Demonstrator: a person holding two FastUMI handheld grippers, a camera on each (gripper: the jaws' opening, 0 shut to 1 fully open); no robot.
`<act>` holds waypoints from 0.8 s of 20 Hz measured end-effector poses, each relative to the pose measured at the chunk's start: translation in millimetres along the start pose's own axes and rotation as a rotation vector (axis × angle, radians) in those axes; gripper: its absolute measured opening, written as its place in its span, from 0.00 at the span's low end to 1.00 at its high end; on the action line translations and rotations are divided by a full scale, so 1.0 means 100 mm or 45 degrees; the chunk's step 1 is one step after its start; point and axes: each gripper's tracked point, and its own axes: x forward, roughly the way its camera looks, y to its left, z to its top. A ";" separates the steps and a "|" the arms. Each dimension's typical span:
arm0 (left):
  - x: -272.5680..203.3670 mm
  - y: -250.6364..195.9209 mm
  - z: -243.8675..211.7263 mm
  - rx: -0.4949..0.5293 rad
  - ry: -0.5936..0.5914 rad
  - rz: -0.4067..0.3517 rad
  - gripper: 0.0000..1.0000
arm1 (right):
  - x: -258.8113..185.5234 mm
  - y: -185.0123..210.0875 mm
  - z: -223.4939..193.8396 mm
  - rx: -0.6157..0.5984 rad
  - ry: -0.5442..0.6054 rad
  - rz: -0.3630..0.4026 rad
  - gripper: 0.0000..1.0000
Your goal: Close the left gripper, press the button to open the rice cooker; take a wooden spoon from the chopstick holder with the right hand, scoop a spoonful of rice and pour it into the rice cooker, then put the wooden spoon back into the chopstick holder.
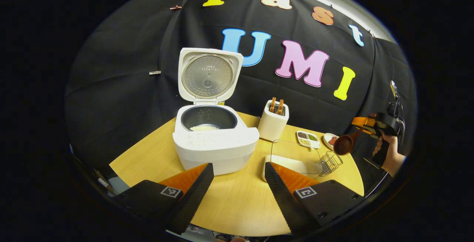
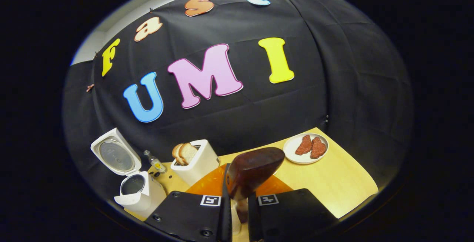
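White cooker with a dark grey pot and silver inner lid; dark brown spoon; pale wood-grain table; white plate carrying red pieces.

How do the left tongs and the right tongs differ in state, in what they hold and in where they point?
The left tongs stand wide open; the right tongs are shut. The left tongs hold nothing; the right tongs grip the wooden spoon by its handle, bowl forward. The left tongs face the open rice cooker; the right tongs hang off to its side. Both hover above the table.
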 end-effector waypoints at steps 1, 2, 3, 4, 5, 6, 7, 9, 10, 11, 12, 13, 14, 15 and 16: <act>0.00 0.06 -0.04 -0.007 0.008 -0.004 0.96 | -0.01 0.13 -0.05 -0.013 0.003 0.018 0.21; 0.00 0.12 -0.05 -0.018 0.013 -0.005 0.96 | -0.01 0.26 -0.12 -0.032 0.005 0.031 0.21; -0.02 0.17 -0.06 -0.030 0.014 -0.008 0.96 | -0.01 0.34 -0.19 -0.051 0.004 0.042 0.22; -0.03 0.21 -0.07 -0.042 0.015 -0.011 0.96 | 0.02 0.45 -0.27 -0.067 0.007 0.053 0.21; -0.02 0.26 -0.08 -0.047 0.018 -0.011 0.96 | 0.04 0.53 -0.36 -0.076 0.008 0.063 0.21; 0.00 0.30 -0.08 -0.049 0.020 -0.013 0.96 | 0.07 0.60 -0.45 -0.082 0.011 0.070 0.21; 0.01 0.33 -0.10 -0.048 0.025 -0.014 0.96 | 0.11 0.66 -0.57 -0.095 0.019 0.076 0.17; 0.05 0.40 -0.16 -0.044 0.038 -0.020 0.96 | 0.22 0.71 -0.83 -0.121 0.046 0.072 0.21; 0.08 0.43 -0.21 -0.037 0.048 -0.022 0.96 | 0.28 0.72 -0.97 -0.134 0.064 0.066 0.22; 0.12 0.47 -0.28 -0.017 0.064 -0.017 0.96 | 0.33 0.69 -1.08 -0.140 0.077 0.046 0.21; 0.16 0.51 -0.35 0.007 0.080 -0.011 0.96 | 0.40 0.66 -1.18 -0.139 0.081 0.029 0.22; 0.19 0.53 -0.43 0.023 0.097 -0.011 0.96 | 0.46 0.65 -1.27 -0.141 0.086 0.018 0.21; 0.22 0.55 -0.50 0.027 0.109 -0.015 0.96 | 0.51 0.64 -1.37 -0.148 0.087 0.008 0.21; 0.24 0.54 -0.55 0.020 0.121 -0.024 0.96 | 0.56 0.62 -1.44 -0.165 0.083 -0.006 0.21; 0.26 0.54 -0.61 0.010 0.138 -0.033 0.96 | 0.61 0.62 -1.50 -0.189 0.069 -0.021 0.21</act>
